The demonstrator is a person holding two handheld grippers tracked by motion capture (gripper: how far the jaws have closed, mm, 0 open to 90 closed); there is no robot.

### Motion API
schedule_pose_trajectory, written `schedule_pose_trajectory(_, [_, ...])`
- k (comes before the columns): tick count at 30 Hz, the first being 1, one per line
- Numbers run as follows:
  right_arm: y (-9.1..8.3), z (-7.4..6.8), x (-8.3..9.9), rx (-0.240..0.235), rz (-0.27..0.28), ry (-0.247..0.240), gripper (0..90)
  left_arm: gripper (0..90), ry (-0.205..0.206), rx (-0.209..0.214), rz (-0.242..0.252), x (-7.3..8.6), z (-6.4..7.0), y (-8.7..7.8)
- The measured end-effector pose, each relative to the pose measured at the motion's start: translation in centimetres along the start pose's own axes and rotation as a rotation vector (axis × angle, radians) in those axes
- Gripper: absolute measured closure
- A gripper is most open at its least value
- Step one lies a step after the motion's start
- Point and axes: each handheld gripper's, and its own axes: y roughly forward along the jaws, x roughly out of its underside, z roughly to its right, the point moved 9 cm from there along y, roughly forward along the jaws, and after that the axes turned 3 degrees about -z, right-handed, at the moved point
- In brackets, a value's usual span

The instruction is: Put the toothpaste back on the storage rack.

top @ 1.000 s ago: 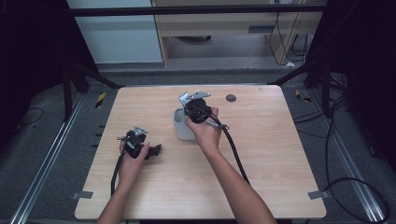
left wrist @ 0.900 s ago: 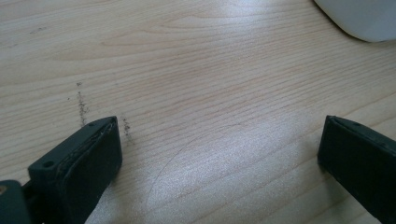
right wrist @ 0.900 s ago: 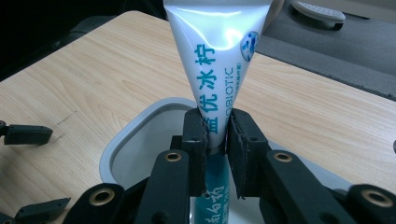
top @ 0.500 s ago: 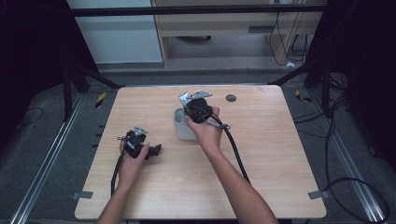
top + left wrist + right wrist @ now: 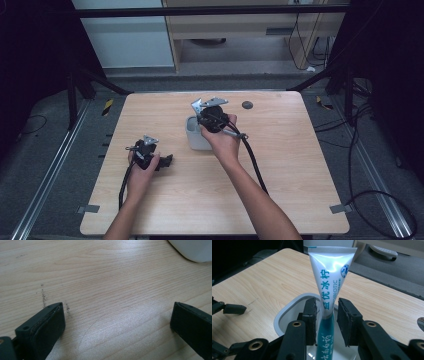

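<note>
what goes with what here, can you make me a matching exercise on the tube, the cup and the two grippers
Things:
1. toothpaste tube
2. white cup
3. left gripper
4. right gripper

States:
A. jaws wide apart over bare wood
B. stands upright, crimped end up
C. holds the tube's lower end
D. jaws to either side of the tube

Pairs: 1-B, 2-C, 3-A, 4-D

Tube (image 5: 329, 287): "益优冰柠", "BIOTIC" partly readable.
</note>
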Motion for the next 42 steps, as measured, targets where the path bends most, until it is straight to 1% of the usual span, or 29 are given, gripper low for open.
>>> schedule_pose_trajectory(3, [-0.3, 0.0, 0.1, 0.001, -0.004, -0.011, 66.8, 0.0, 0.000, 0.000, 0.000, 0.0, 0.0, 0.0])
schedule_pose_trajectory(8, [-0.8, -0.1, 0.4, -0.007, -0.010, -0.011, 63.8, 0.0, 0.001, 0.000, -0.001, 0.0, 0.0, 0.0])
schedule_pose_trajectory(20, [-2.3, 0.7, 0.7, -0.008, -0.016, -0.032, 57.6, 0.0, 0.002, 0.001, -0.001, 0.0, 0.0, 0.0])
schedule_pose_trajectory(29, [-3.1, 1.2, 1.0, -0.023, -0.029, -0.026, 51.6, 0.0, 0.003, 0.001, -0.001, 0.0, 0.0, 0.0])
schedule_pose_trajectory(31, [-3.2, 1.1, 1.0, -0.031, -0.029, -0.022, 49.8, 0.0, 0.003, 0.001, -0.001, 0.0, 0.0, 0.0])
schedule_pose_trajectory(34, [-3.4, 1.1, 1.1, -0.026, -0.028, -0.039, 46.0, 0.0, 0.003, 0.001, -0.001, 0.0, 0.0, 0.0])
schedule_pose_trajectory(35, [-3.4, 1.0, 1.1, -0.028, -0.030, -0.034, 45.3, 0.0, 0.003, 0.001, -0.001, 0.0, 0.0, 0.0])
schedule_pose_trajectory(37, [-3.6, 1.2, 1.1, -0.025, -0.030, -0.040, 43.0, 0.0, 0.003, 0.001, -0.001, 0.0, 0.0, 0.0])
schedule_pose_trajectory(39, [-3.9, 1.3, 1.2, -0.031, -0.032, -0.032, 40.8, 0.0, 0.003, 0.001, -0.001, 0.0, 0.0, 0.0])
schedule_pose_trajectory(40, [-4.0, 1.5, 1.3, -0.031, -0.035, -0.040, 39.0, 0.0, 0.003, 0.002, -0.001, 0.0, 0.0, 0.0])
schedule_pose_trajectory(42, [-4.2, 1.6, 1.4, -0.029, -0.042, -0.036, 36.5, 0.0, 0.003, 0.001, -0.001, 0.0, 0.0, 0.0])
